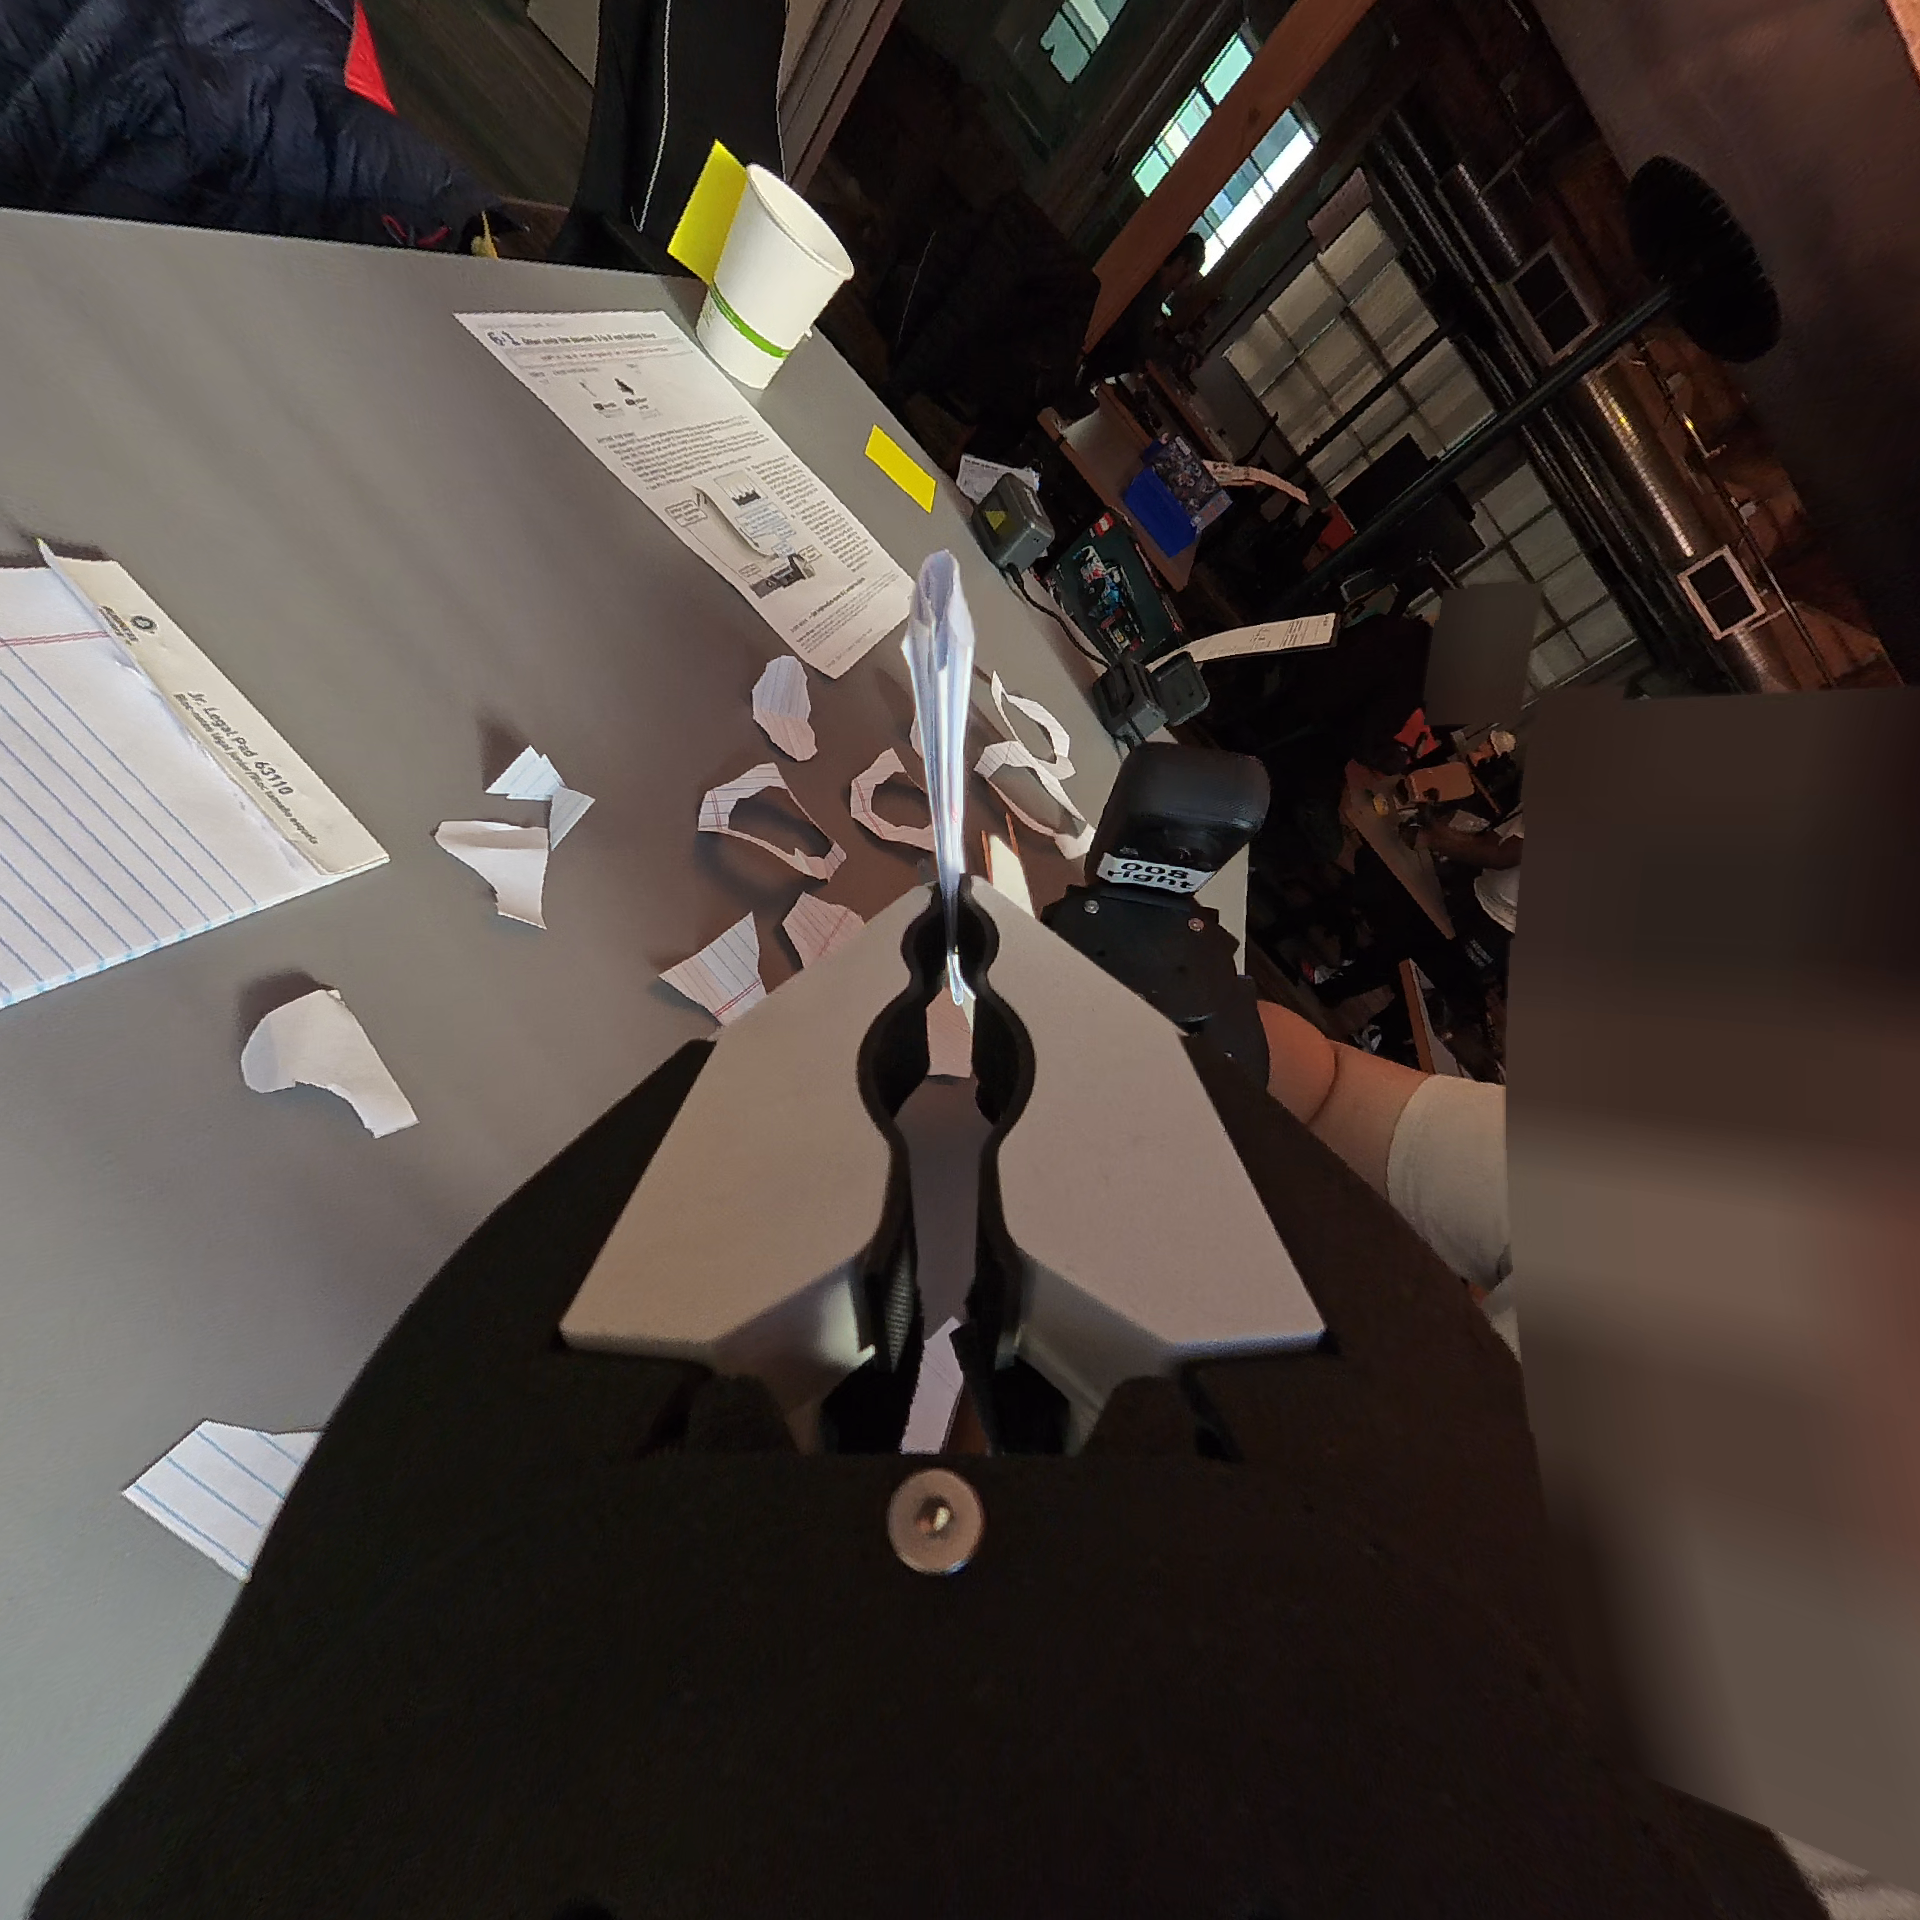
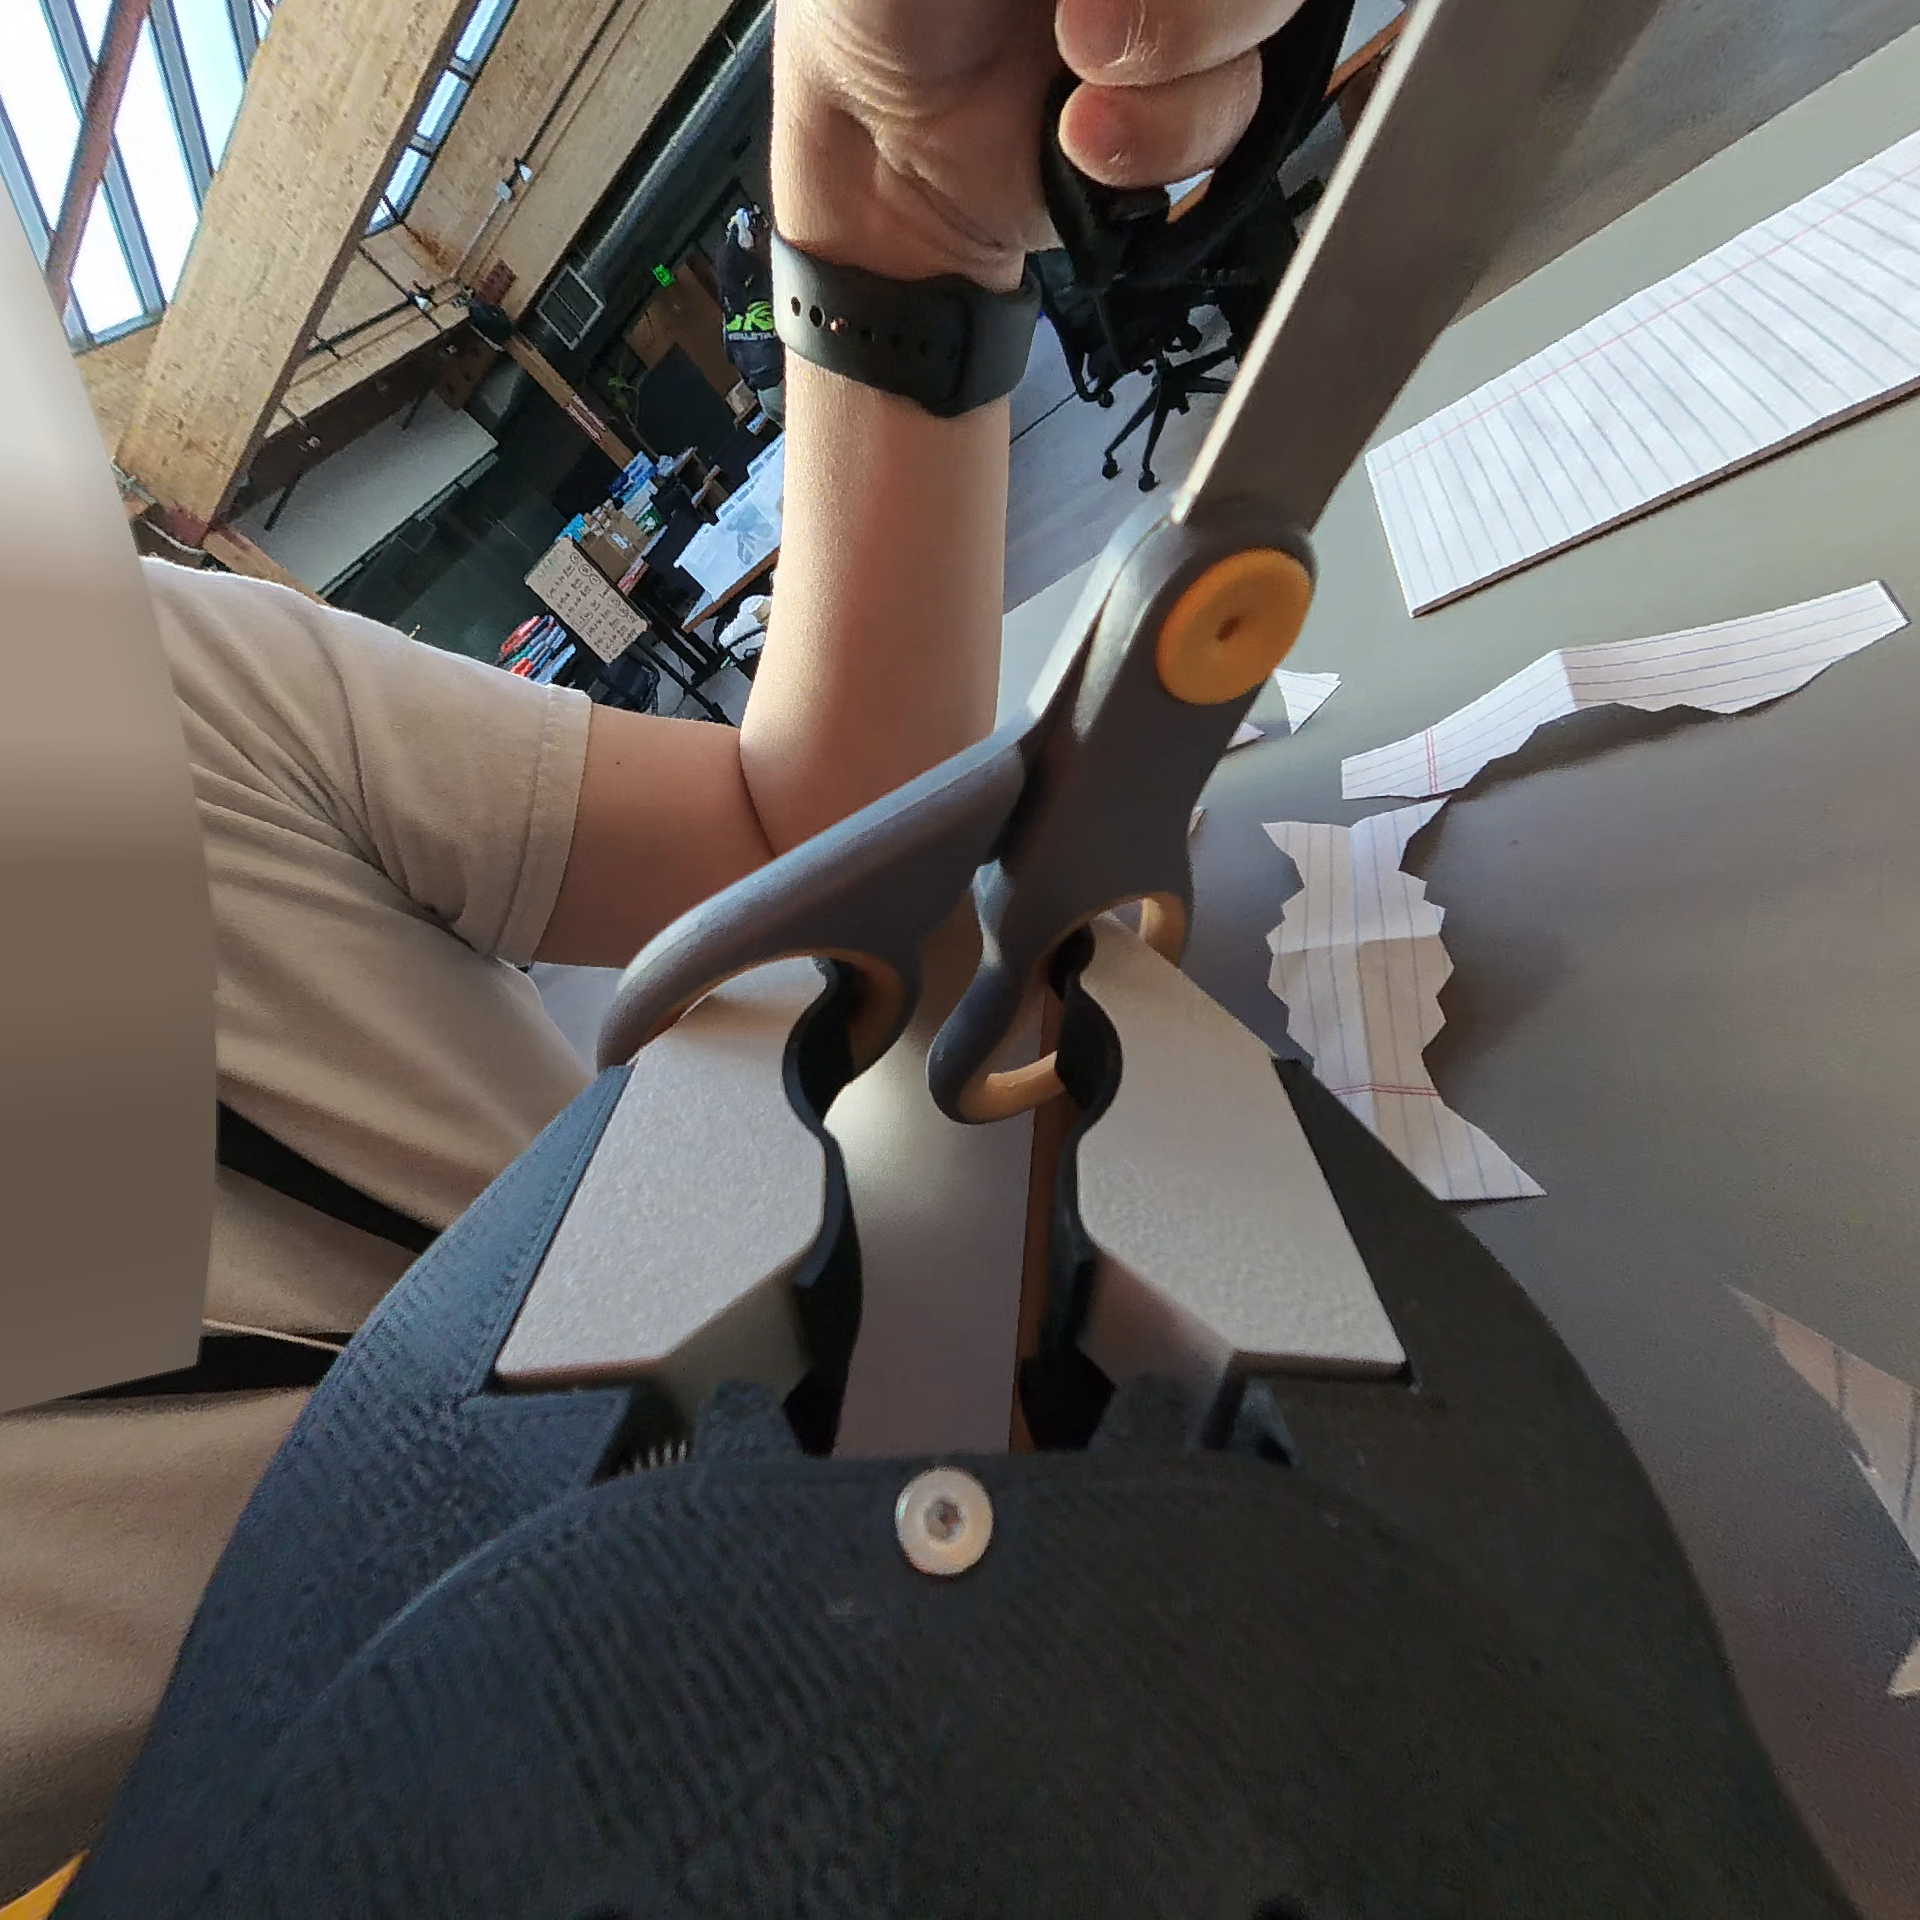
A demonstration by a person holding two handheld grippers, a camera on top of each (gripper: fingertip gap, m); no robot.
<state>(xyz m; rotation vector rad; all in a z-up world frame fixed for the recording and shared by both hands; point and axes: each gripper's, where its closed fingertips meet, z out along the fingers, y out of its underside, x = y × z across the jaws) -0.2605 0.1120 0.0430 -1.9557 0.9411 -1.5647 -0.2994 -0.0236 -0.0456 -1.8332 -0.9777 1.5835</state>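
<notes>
My left gripper (image 1: 951,906) is shut on a folded piece of white lined paper (image 1: 940,717). The paper stands edge-on from the fingertips, above the grey table (image 1: 312,436). My right gripper (image 2: 977,987) has one finger through each handle loop of grey scissors (image 2: 1101,748) with an orange pivot (image 2: 1233,623) and grips them. The scissors' blade (image 2: 1309,343) points up and to the right and looks closed. The right gripper also shows in the left wrist view (image 1: 1164,873), just right of the held paper.
Several torn and cut scraps of lined paper (image 1: 769,821) (image 2: 1361,997) lie on the table. A lined legal pad (image 1: 114,769) (image 2: 1662,384), a printed sheet (image 1: 707,468), a white paper cup (image 1: 774,275) and yellow notes (image 1: 899,468) lie farther off. A person's arm with a black watch (image 2: 904,332) reaches across. Left tips to right tips: about 15 centimeters.
</notes>
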